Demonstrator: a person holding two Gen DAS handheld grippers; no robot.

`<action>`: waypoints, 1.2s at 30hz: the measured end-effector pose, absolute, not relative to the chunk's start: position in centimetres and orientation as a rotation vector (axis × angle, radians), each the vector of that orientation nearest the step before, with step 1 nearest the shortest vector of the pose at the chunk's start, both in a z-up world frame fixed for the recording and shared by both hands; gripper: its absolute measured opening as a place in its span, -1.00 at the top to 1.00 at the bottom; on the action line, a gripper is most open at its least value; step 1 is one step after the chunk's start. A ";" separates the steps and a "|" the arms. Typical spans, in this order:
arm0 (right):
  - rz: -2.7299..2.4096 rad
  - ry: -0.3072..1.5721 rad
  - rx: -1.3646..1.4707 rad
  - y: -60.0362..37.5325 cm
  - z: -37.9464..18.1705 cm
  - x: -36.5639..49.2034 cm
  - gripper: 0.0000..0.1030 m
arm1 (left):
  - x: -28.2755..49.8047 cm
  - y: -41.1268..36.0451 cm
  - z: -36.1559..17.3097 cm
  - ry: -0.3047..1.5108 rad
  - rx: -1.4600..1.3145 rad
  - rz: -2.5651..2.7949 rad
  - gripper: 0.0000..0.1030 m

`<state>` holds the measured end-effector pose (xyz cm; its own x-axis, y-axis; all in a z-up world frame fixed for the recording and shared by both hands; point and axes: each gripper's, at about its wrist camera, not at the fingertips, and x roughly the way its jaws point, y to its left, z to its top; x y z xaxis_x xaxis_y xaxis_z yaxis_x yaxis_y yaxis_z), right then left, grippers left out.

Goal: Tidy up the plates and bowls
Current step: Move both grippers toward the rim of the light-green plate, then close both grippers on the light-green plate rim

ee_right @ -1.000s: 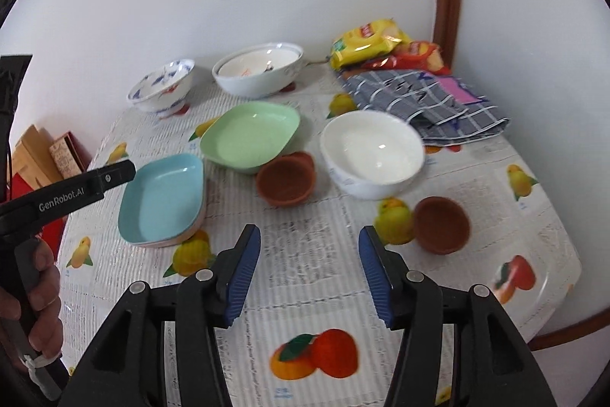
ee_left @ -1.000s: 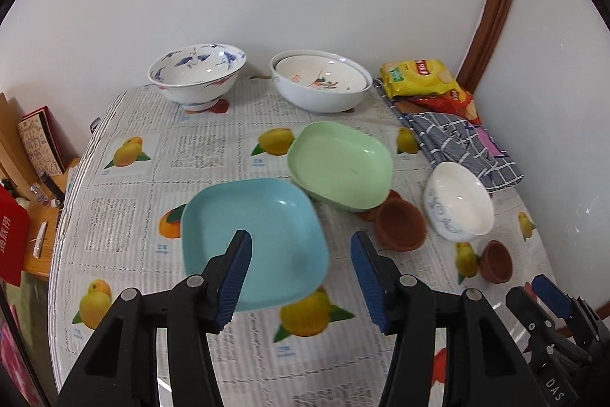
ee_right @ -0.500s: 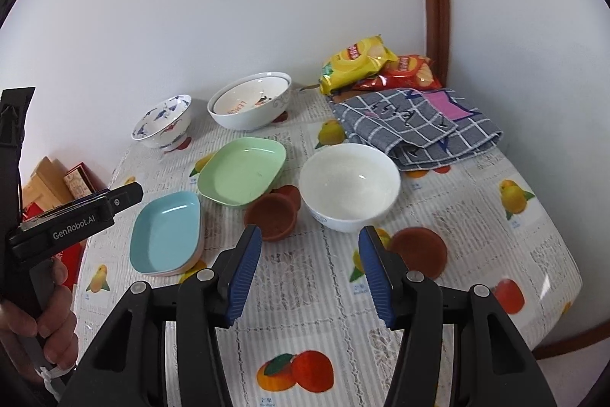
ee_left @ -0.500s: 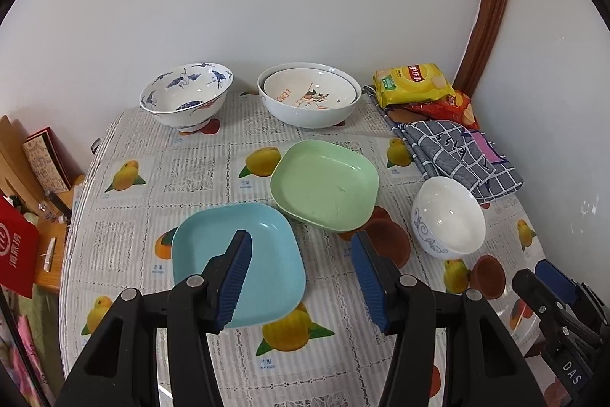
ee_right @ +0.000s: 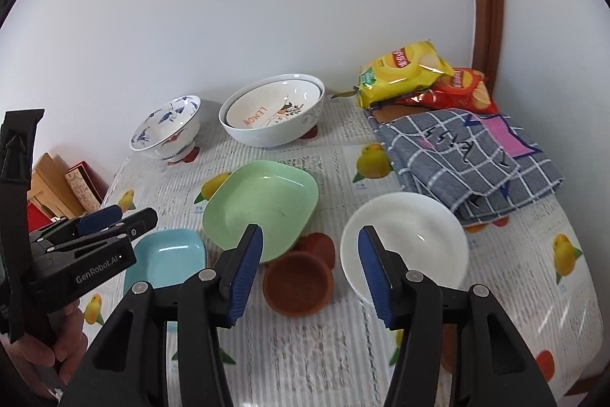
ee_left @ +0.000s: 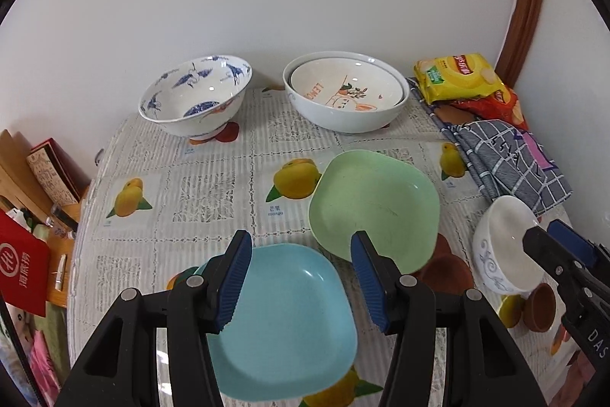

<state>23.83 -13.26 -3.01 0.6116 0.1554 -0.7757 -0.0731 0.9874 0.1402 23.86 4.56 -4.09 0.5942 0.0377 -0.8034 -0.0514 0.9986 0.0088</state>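
left wrist view: the left gripper (ee_left: 301, 277) is held part open and empty above the blue plate (ee_left: 282, 323), which lies near the table's (ee_left: 160, 155) front edge. the green plate (ee_left: 375, 210) is tilted, propped on a brown cup (ee_left: 448, 271). the step is judged an approach: the blue plate's rim is best taken squarely and lifted level. two plates, two nested bowls (ee_left: 345, 98) and a patterned bowl (ee_left: 196, 100) at the back edge are counted.

right wrist view: the right gripper (ee_right: 310, 271) is likewise half open, holding nothing, over a brown cup (ee_right: 297, 288) beside the white bowl (ee_right: 404, 250). two brown cups are counted here.
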 end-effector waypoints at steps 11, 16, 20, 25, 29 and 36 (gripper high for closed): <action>0.146 0.985 0.021 -10.6 -7.8 30.8 0.06 | 28.7 4.9 -7.8 0.995 0.006 0.043 -0.01; 0.140 1.034 0.012 -10.3 -10.0 33.0 0.06 | 30.5 4.8 -9.1 1.028 -0.005 0.019 -0.01; 0.140 1.046 0.000 -9.9 -10.8 34.1 0.06 | 31.7 4.5 -9.9 1.039 -0.003 0.006 -0.01; 0.126 1.073 -0.020 -9.5 -12.0 35.0 0.06 | 32.8 4.8 -11.3 1.073 -0.031 0.006 0.00; 0.122 1.086 -0.018 -9.2 -12.7 35.4 0.07 | 33.2 4.6 -12.3 1.088 -0.021 -0.003 0.00; 0.118 1.090 -0.014 -9.1 -13.4 35.8 0.27 | 33.7 4.9 -13.8 1.109 -0.026 -0.007 0.40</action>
